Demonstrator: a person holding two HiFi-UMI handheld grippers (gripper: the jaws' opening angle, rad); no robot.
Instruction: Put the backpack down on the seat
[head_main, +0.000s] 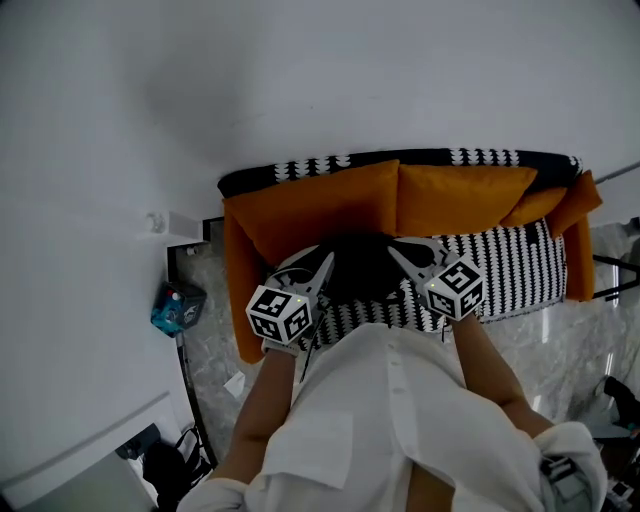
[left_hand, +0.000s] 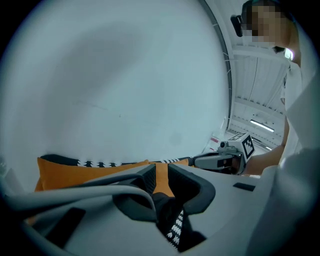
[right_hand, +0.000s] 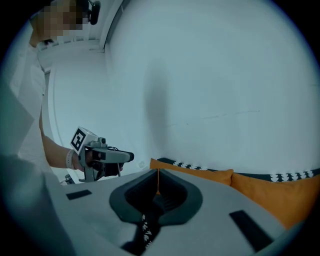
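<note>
Here the backpack (head_main: 362, 268) lies black on the patterned seat (head_main: 510, 265) of the sofa (head_main: 400, 160), just in front of the orange cushions (head_main: 320, 205). In the head view the two grippers flank it. The left gripper (head_main: 325, 262) is at its left edge and the right gripper (head_main: 395, 255) at its right edge, both pointing toward the cushions and tilted a little down.

In the left gripper view the jaws stand a narrow way apart. Orange cushion shows between the tips, and lower in the gap come the black of the backpack and then the seat pattern. Nothing is pinched at the tips.

In the right gripper view the jaws are together, with only a hairline of orange between the tips, and they hold nothing. Whether either gripper touches the backpack I cannot tell.

A white wall (head_main: 300, 80) rises behind the sofa. The person's white shirt (head_main: 400, 420) fills the lower part of the head view.
</note>
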